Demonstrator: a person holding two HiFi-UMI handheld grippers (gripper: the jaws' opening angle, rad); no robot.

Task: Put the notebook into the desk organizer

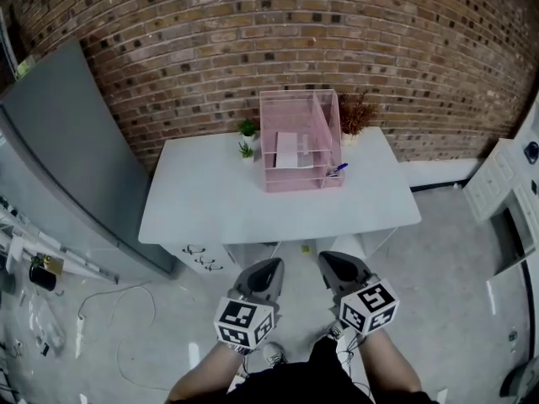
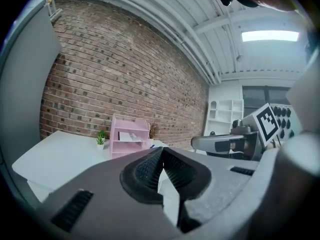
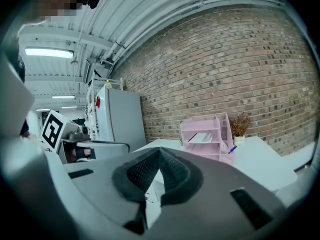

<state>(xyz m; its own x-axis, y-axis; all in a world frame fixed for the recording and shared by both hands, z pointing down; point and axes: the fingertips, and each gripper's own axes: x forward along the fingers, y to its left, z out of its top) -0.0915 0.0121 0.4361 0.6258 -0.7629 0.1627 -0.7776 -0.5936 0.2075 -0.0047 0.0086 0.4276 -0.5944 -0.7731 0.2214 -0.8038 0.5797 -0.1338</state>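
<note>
A pink mesh desk organizer [image 1: 320, 112] stands at the back of the white desk [image 1: 202, 200]. A white notebook [image 1: 288, 150] lies on one of its shelves. The organizer [image 2: 118, 129] and the notebook [image 2: 128, 136] also show far off in the left gripper view, and the organizer [image 3: 216, 124] and notebook [image 3: 201, 138] in the right gripper view. My left gripper [image 1: 266, 269] and right gripper [image 1: 334, 264] hang side by side in front of the desk's near edge, close to my body. Both are shut with nothing between their jaws, as the left gripper [image 2: 161, 157] and right gripper [image 3: 159, 159] show in their own views.
A blue pen [image 1: 337, 169] sticks out of the organizer's front right. Two small green plants [image 1: 247, 130] stand to its left and a dried plant [image 1: 357, 113] to its right. A grey cabinet [image 1: 67, 141] stands left of the desk, a white shelf unit [image 1: 493, 183] right.
</note>
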